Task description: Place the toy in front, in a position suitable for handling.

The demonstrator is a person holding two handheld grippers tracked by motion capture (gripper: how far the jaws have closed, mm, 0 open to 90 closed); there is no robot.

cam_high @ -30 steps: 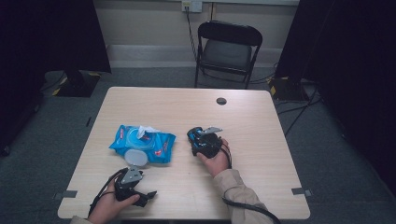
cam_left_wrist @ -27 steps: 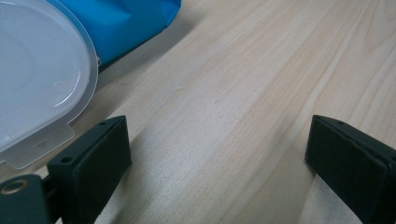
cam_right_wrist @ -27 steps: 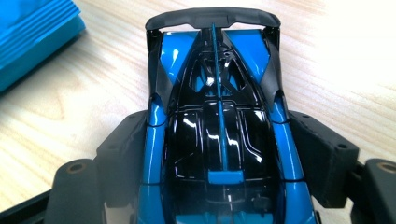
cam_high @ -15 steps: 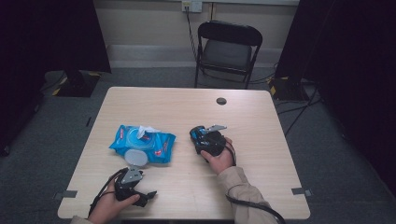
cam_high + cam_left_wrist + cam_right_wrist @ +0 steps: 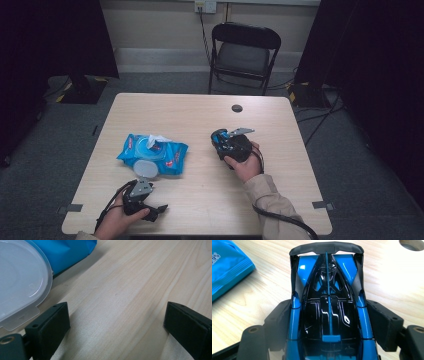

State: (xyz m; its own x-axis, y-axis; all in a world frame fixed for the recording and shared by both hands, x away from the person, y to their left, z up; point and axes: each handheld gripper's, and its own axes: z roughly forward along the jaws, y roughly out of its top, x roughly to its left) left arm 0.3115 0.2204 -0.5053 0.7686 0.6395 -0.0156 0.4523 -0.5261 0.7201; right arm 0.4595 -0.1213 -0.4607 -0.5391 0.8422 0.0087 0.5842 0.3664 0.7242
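Right tongs (image 5: 329, 322) clamping toy car (image 5: 328, 297), left tongs (image 5: 117, 325) wide apart

A blue and black toy car (image 5: 328, 315) sits clamped between the right gripper (image 5: 328, 325) jaws, its rear wing at twelve o'clock. A blue packet (image 5: 225, 272) lies at ten o'clock, a table hole (image 5: 413, 244) at one o'clock

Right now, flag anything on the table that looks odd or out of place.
The wipes pack has its lid flipped open, with a wipe sticking up. Nothing is spilled or damaged. The right gripper holds a toy car.
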